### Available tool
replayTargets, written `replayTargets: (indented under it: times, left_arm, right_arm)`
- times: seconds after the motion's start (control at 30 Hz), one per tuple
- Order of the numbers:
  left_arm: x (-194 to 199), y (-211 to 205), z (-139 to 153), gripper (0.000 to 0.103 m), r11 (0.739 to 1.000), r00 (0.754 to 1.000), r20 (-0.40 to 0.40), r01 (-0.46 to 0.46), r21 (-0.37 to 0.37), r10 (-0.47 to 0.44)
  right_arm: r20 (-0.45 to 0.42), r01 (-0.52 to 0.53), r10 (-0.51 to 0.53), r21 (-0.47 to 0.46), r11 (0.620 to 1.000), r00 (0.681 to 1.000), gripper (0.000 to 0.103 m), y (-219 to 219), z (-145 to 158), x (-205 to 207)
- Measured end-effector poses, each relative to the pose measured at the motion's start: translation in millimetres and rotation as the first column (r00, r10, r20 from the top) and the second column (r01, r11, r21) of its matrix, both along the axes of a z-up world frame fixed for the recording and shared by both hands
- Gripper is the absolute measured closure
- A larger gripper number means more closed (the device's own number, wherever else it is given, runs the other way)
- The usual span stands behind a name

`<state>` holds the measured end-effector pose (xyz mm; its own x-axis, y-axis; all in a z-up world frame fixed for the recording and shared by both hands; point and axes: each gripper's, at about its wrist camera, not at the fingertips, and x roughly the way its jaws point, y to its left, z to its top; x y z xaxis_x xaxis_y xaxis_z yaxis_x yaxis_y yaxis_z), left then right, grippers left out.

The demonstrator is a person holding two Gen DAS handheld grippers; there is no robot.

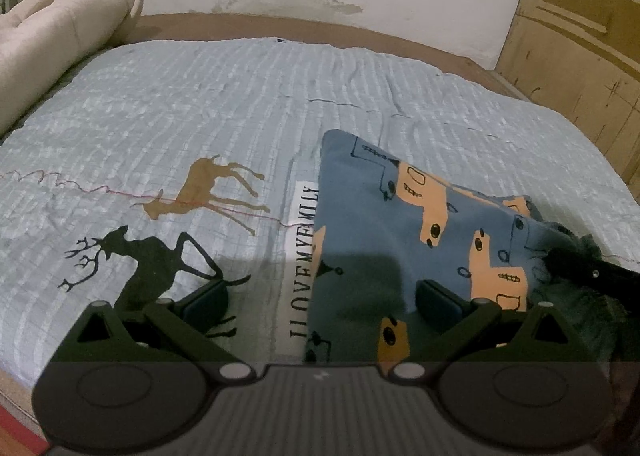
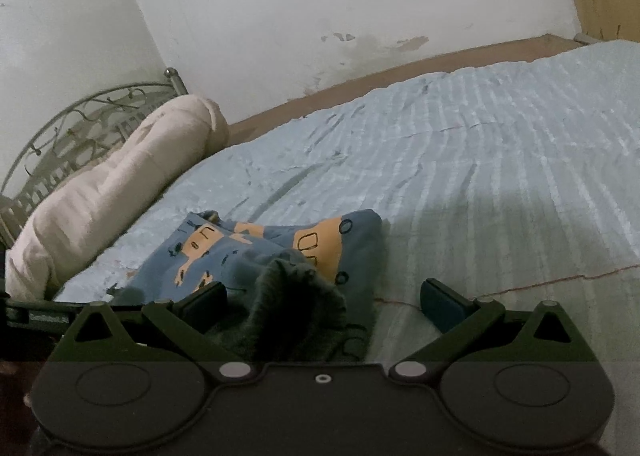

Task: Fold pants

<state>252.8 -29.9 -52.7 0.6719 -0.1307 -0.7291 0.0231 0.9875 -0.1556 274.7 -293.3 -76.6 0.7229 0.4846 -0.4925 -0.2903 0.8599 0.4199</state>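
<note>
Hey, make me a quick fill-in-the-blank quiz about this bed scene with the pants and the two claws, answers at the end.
1. The blue pants carry a print of orange ____.
2. Both the left claw and the right claw have their fingers spread ____.
3. The black silhouette printed on the bedspread shows a ____.
4. The rolled cream blanket lies along the metal ____.

Answers: cars; open; deer; headboard
</note>
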Motion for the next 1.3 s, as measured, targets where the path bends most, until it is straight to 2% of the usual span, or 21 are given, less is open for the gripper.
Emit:
replayTargets:
  times: [0.27, 0.5, 0.67, 0.9, 1.0, 1.1, 1.17, 1.3]
  left_arm:
    - [1, -2, 1, 0.001, 1.0, 1.0, -0.009, -0.004, 0.007, 0.004]
    - [9, -1, 5, 0.001, 1.0, 0.999, -0.039, 0.0, 0.004, 0.0]
    - [14, -1, 8, 0.001, 1.0, 0.999, -0.048, 0.006, -0.003, -0.006]
    - [19, -6, 11, 0.001, 1.0, 0.999, -0.046, 0.027, -0.004, -0.027]
    - [19, -8, 13, 0.001, 0.999, 0.998, -0.05, 0.033, -0.009, -0.033]
    - [19, -9, 15, 0.001, 0.999, 0.998, -0.049, 0.041, -0.017, -0.041]
    - [19, -10, 15, 0.001, 0.999, 0.998, -0.049, 0.044, -0.018, -0.045]
    - [19, -10, 16, 0.002, 0.999, 0.998, -0.049, 0.043, -0.024, -0.044]
  right_arm:
    - [-0.007, 0.007, -0.007, -0.008, 1.0, 1.0, 0.001, 3, 0, 0]
    - [-0.056, 0.048, -0.043, 0.098, 0.994, 0.997, 0.001, -4, 4, 12]
    - [-0.065, 0.078, -0.071, 0.106, 0.991, 0.995, 0.01, -3, 4, 16]
    - [-0.058, 0.085, -0.081, 0.067, 0.994, 0.995, 0.016, 2, 1, 15]
    - [-0.054, 0.087, -0.084, 0.058, 0.994, 0.995, 0.021, 3, 0, 14]
    - [-0.052, 0.087, -0.084, 0.056, 0.995, 0.995, 0.032, 4, -1, 13]
    - [-0.05, 0.074, -0.071, 0.061, 0.995, 0.996, 0.047, 5, -2, 13]
    - [-0.044, 0.059, -0.056, 0.072, 0.996, 0.998, 0.062, 7, -3, 10]
